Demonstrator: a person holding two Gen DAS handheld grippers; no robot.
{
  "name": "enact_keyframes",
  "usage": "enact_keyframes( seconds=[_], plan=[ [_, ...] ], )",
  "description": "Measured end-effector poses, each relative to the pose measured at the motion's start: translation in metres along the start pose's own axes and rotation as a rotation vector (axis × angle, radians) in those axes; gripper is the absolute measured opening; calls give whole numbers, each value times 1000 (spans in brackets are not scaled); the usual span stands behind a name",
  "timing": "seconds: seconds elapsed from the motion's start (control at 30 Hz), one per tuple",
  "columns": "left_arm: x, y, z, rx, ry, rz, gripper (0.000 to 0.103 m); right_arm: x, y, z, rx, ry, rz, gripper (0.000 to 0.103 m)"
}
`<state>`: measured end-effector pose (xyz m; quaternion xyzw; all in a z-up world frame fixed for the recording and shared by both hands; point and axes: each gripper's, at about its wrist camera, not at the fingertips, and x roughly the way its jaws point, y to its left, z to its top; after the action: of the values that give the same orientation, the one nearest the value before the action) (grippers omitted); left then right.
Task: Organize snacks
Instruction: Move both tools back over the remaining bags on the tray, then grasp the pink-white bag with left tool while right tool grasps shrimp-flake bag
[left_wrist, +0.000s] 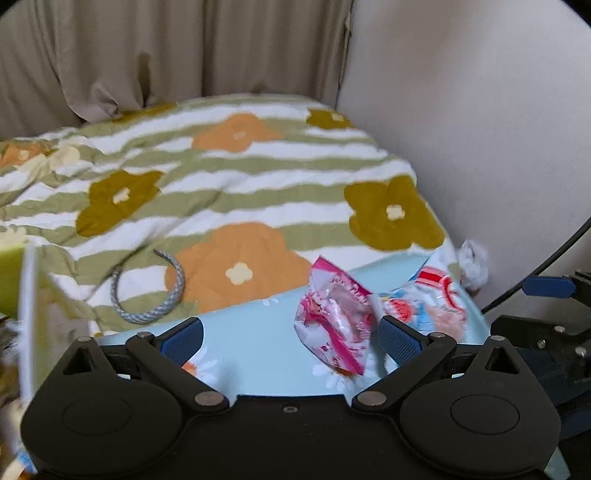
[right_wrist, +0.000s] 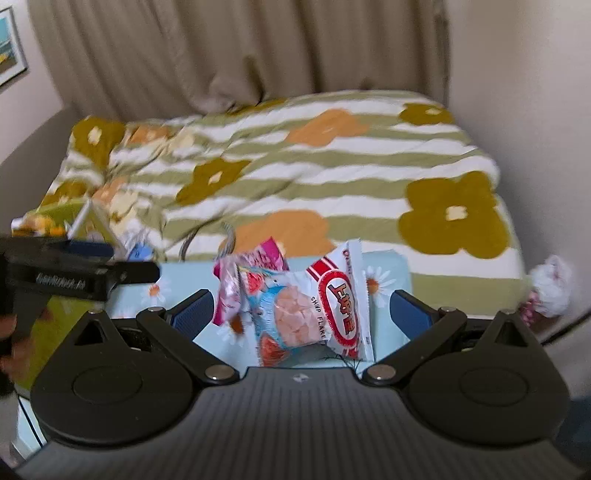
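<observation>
Both the left gripper (left_wrist: 291, 332) and the right gripper (right_wrist: 301, 314) gape wide, empty; the glossy shrimp-flake packet (right_wrist: 317, 314) overlapping the pink wrapper (right_wrist: 255, 266) could slip or drag its neighbour.

Each tool is matte black plastic: two round-lobed housings, linkage arms pinned with silver rivets, and triangular cut-outs near the outer joints. The left tool (left_wrist: 291, 334) and right tool (right_wrist: 301, 312) both carry fingers faced with blue ribbed pads (left_wrist: 400, 338). The right tool's body is finely ridged, and a black cable (left_wrist: 546, 262) runs beside it.
</observation>
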<state>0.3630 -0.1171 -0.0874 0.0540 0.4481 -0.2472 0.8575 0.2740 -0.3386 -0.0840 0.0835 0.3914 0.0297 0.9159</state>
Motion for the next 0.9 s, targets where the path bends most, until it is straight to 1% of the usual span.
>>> enact_keyframes(
  seconds=[0.17, 0.37, 0.57, 0.67, 0.77, 0.8, 0.83, 0.9],
  plan=[
    [46, 2, 6, -4, 72, -24, 102, 40, -17, -2, -36, 51, 76, 103],
    [77, 1, 12, -10, 105, -66, 100, 69, -27, -3, -66, 93, 135, 103],
    [93, -2, 16, -42, 109, -134, 96, 91, -39, -4, -56, 126, 176, 103],
    [102, -5, 16, -56, 142, -166, 88, 97, -46, -5, -46, 136, 189, 103],
    [104, -13, 14, -16, 139, -157, 83, 100, -53, -6, -21, 133, 210, 103],
    [103, -15, 14, -9, 137, -159, 76, 101, -55, -6, -15, 133, 218, 103],
    [103, -15, 15, -14, 138, -176, 71, 102, -57, -6, -14, 134, 225, 103],
    [103, -16, 15, -21, 141, -177, 65, 105, -57, -7, -16, 138, 236, 103]
  ],
)
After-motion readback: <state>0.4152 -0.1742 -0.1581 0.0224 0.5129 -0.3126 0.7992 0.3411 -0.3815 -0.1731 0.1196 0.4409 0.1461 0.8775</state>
